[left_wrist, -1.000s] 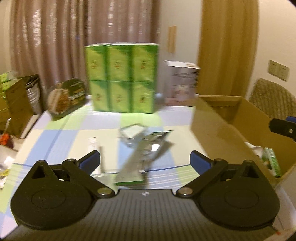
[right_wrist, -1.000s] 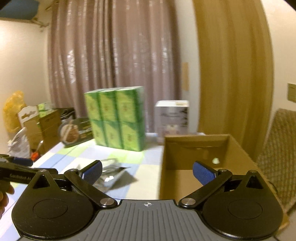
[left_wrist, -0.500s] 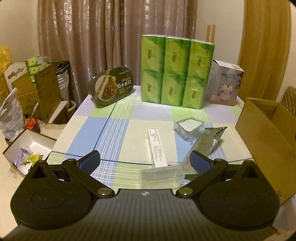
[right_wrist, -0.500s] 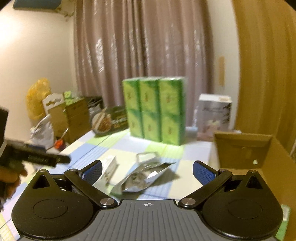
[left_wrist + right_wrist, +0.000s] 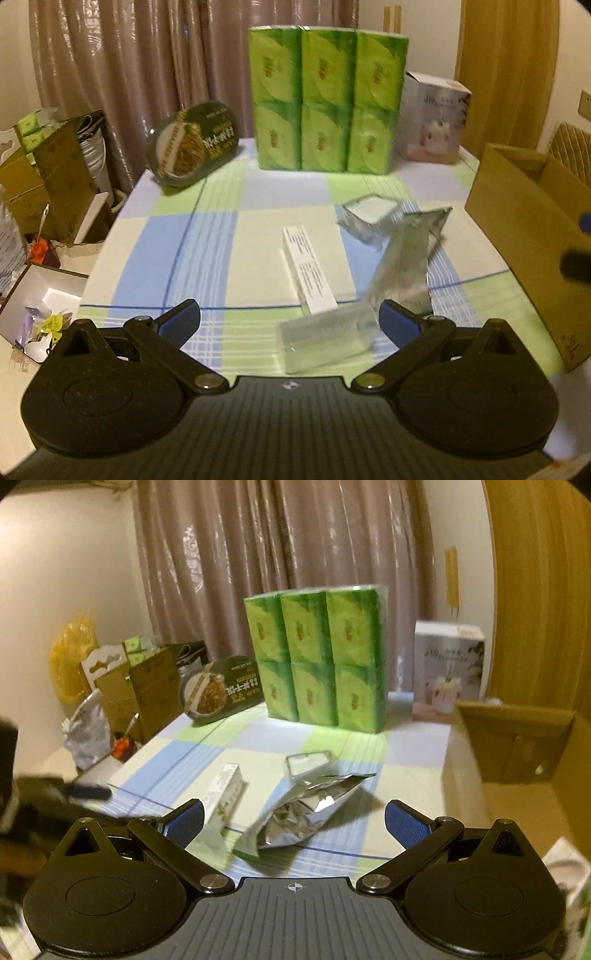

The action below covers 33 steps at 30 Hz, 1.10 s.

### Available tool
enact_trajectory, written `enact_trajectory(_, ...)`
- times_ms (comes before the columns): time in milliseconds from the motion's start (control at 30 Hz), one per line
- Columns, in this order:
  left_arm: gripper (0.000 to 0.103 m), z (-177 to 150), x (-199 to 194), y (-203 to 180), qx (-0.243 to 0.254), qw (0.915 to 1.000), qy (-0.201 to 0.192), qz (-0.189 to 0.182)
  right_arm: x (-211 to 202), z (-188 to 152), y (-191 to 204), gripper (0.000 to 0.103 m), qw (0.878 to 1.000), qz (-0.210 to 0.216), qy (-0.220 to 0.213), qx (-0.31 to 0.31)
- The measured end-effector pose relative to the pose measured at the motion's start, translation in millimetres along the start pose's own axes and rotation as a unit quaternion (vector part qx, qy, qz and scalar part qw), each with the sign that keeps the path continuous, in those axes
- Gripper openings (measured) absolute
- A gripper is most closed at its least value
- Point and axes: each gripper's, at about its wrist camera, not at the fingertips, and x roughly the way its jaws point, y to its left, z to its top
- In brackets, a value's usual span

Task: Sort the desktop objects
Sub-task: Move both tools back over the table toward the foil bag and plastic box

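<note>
Left gripper (image 5: 290, 319): jaws spread wide, nothing between them, above the near edge of the checked table (image 5: 207, 240). Far to its left, off the table edge, an open white box (image 5: 40, 295) of small items. Ahead-left at the back, a dark oval food tray (image 5: 194, 144) leans tilted. Dead ahead at the back, a green tissue pack (image 5: 327, 99) stands upright. Just ahead of the fingers and slightly right of centre, a clear flat pack (image 5: 327, 341) lies on the table; a white carton (image 5: 308, 269) lies lengthwise just beyond it, touching or overlapping, cannot tell which. Right of the carton, a silver pouch (image 5: 410, 266) runs from near the right fingertip away to a small clear tub (image 5: 369, 218) with white contents. Back right, a white product box (image 5: 436, 118). Far right, an open cardboard box (image 5: 524, 236) on the table edge.

Right gripper (image 5: 293, 818): jaws also spread wide, empty, above the table. The left tool shows as a dark blur at far left. Just beyond the left fingertip lies the carton (image 5: 225, 794); the pouch (image 5: 310, 808) sits between the fingers' line of sight, ahead of centre, the tub (image 5: 308, 762) just behind it. Cardboard box (image 5: 517, 746) open ahead-right.
</note>
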Motion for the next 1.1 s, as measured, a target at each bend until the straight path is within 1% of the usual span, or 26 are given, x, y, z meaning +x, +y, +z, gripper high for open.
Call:
enact_trajectory(200,0.101,-7.8,19.2,-5.0,-0.047,0.9987,0.018,-0.007,38.2,11.3,-1.3,0.101,0.999,0.003,0.037,0.029)
enact_trajectory(267,0.101,-9.0,25.5,-10.3,-0.044,0.9988,0.022,-0.006,51.5,13.5,-6.6,0.101,0.997,0.009,0.053,0.050)
enact_trajectory(367,0.101,-11.4,35.2,-19.5,-0.027,0.9993,0.025,0.008,65.3,16.8,-16.0,0.101,0.995,0.014,0.065,0.079)
enact_trajectory(467,0.101,-13.0,45.9,-26.0,-0.025,0.9991,0.034,0.012,76.3,22.2,-23.3,0.101,0.994,0.009,0.071,0.086)
enact_trajectory(600,0.101,-12.7,58.4,-32.0,-0.028,0.9986,0.043,0.013,91.8,22.6,-35.2,0.101,0.990,0.004,0.090,0.111)
enact_trajectory(733,0.100,-10.8,70.1,-30.6,-0.037,0.9979,0.049,0.020,103.7,20.1,-39.8,0.101,0.988,0.002,0.110,0.110)
enact_trajectory(800,0.096,-10.4,74.6,-28.5,-0.037,0.9976,0.052,0.025,107.2,18.5,-39.7,0.101,0.987,0.004,0.116,0.110)
enact_trajectory(900,0.086,-10.1,81.4,-21.6,-0.046,0.9968,0.061,0.023,112.6,17.2,-37.6,0.101,0.987,0.007,0.122,0.107)
enact_trajectory(1000,0.085,-8.8,82.1,-16.6,-0.046,0.9966,0.065,0.021,120.6,15.5,-37.0,0.101,0.985,0.002,0.133,0.106)
enact_trajectory(1067,0.085,-7.5,79.5,-13.2,-0.045,0.9965,0.065,0.025,126.2,15.5,-38.3,0.101,0.984,-0.005,0.137,0.116)
enact_trajectory(1100,0.085,-6.5,77.7,-10.9,-0.045,0.9967,0.064,0.022,129.8,15.8,-39.5,0.101,0.982,-0.005,0.140,0.123)
